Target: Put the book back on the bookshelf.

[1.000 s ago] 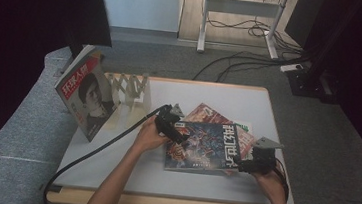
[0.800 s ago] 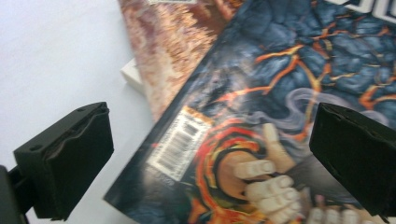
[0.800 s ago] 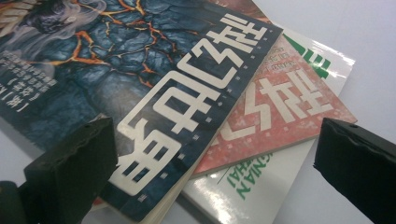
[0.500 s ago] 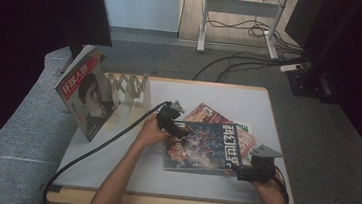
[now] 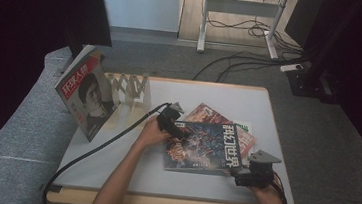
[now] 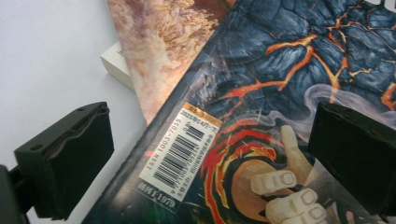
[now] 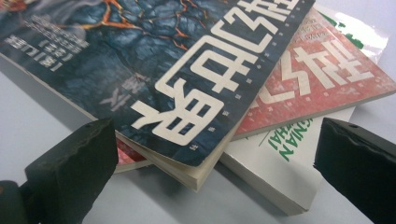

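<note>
A dark blue magazine with lava art (image 5: 205,147) tops a stack on the white table (image 5: 229,96). Under it lie a red magazine (image 5: 207,114) and a white book with green lettering (image 7: 285,172). My left gripper (image 5: 177,131) is open over the dark magazine's (image 6: 289,70) barcode corner, one jaw above the table and the other above the cover. Low at the stack's near right corner, my right gripper (image 5: 236,172) is open. The dark magazine's (image 7: 163,56) corner and the red magazine (image 7: 317,79) lie between its jaws.
A portrait magazine (image 5: 86,98) stands upright at the table's left, against a wooden rack (image 5: 130,87). The left gripper's black cable (image 5: 99,147) runs across the table's left front. A desk frame (image 5: 241,7) and floor cables lie beyond the far edge.
My right gripper has drifted back toward the table's front edge, staying at the stack's corner. The left gripper has hardly moved.
</note>
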A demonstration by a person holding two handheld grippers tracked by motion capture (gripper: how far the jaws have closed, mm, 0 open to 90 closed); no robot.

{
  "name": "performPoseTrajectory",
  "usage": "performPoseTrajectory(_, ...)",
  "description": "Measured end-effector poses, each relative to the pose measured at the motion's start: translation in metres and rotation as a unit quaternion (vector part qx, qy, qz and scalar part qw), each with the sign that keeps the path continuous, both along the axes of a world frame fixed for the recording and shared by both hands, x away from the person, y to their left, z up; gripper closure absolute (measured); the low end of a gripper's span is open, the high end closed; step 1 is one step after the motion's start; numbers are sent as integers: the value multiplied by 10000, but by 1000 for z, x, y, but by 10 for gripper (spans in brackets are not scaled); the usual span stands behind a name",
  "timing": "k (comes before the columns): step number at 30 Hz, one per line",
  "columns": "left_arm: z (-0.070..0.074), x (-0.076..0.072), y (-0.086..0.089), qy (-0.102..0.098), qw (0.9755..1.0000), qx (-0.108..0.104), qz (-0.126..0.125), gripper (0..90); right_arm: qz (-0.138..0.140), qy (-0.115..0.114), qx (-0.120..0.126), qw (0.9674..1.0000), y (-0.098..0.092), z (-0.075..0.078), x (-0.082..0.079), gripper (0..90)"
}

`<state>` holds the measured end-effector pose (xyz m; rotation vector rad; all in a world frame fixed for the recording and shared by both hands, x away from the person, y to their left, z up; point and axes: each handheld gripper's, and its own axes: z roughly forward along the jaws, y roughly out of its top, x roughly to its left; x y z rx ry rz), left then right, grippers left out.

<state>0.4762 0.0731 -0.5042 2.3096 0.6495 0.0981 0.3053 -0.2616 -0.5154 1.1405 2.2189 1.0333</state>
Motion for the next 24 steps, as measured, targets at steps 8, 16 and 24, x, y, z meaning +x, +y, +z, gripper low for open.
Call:
performPoseTrajectory(8, 1, -5, -1, 22, 10000, 41, -38, 3, -18, 11, 6, 10000, 0, -3, 2, 0)
performPoseTrajectory(16, 1, -12, 2, 47, 9999, 91, 3, 1, -105, -13, -37, 9999, -4, -3, 7, 0)
performPoseTrajectory(24, 1, -23, 8, 27, 9999, 128, 37, 0, -188, 2, -141, 9997, -8, -1, 15, 0)
